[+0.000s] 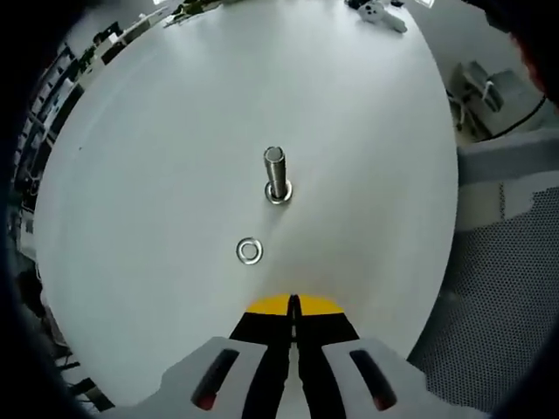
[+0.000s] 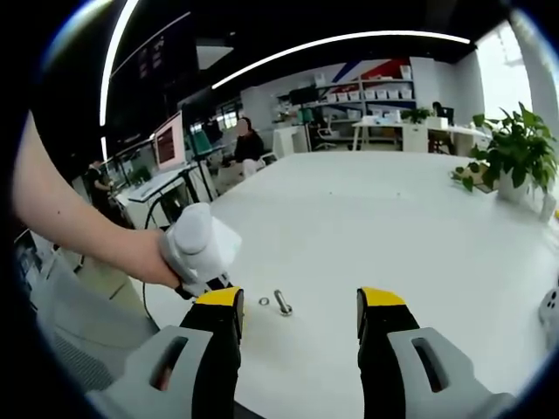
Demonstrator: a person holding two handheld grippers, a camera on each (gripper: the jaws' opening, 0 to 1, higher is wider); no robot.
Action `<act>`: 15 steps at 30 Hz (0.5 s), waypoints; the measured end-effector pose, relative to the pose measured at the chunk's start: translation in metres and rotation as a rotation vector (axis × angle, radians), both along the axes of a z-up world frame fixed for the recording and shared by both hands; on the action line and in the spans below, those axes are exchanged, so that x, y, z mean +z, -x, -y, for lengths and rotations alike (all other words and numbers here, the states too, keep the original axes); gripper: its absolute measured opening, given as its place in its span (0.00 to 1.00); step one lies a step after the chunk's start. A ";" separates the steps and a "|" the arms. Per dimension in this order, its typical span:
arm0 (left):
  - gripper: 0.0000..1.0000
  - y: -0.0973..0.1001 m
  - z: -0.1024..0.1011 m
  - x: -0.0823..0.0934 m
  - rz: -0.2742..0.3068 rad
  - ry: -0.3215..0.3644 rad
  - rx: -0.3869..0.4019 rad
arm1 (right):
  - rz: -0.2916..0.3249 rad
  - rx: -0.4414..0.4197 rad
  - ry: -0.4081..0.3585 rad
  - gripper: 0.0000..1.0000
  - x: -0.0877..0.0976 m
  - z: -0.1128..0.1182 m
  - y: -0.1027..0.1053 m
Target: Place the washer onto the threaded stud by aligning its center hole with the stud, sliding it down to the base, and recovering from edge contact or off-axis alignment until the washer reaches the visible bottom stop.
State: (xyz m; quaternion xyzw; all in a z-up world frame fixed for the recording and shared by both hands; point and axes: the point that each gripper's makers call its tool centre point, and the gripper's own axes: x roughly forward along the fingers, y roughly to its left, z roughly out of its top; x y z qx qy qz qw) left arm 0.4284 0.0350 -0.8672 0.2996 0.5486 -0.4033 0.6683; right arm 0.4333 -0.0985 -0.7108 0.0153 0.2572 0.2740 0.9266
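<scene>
A flat steel washer [image 1: 249,251] lies on the white table [image 1: 157,175], a little ahead of my left gripper [image 1: 294,307], whose yellow-tipped jaws are shut with nothing between them. Just beyond the washer the threaded stud [image 1: 276,173] stands upright on its round base. In the right gripper view the washer [image 2: 264,301] and stud [image 2: 282,302] look small and sit side by side on the table, ahead of my right gripper [image 2: 300,305]. Its jaws stand wide open and empty. A hand holds the left gripper [image 2: 201,249] just left of the washer; its tips are hidden.
A potted plant [image 2: 511,153] stands at the table's far right. A white device [image 1: 380,12] lies at the far edge. A grey perforated surface [image 1: 498,288] sits beyond the table edge on the right. Desks, monitors and seated people fill the room behind.
</scene>
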 end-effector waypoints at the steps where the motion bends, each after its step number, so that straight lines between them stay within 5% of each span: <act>1: 0.00 0.002 0.001 0.000 -0.012 0.012 0.009 | -0.001 0.002 0.001 0.55 0.000 0.000 0.000; 4: 0.03 0.003 -0.002 0.000 -0.022 0.003 0.019 | 0.001 0.005 0.006 0.55 0.000 -0.001 0.000; 8: 0.08 -0.012 -0.007 0.010 0.037 0.034 0.069 | 0.002 0.001 0.005 0.55 0.000 0.000 0.000; 11: 0.12 -0.009 -0.014 0.014 -0.009 0.044 0.118 | 0.000 -0.005 0.000 0.55 0.000 0.002 0.000; 15: 0.15 0.005 -0.021 0.008 -0.052 0.018 0.085 | 0.002 -0.008 -0.003 0.55 0.001 0.002 -0.001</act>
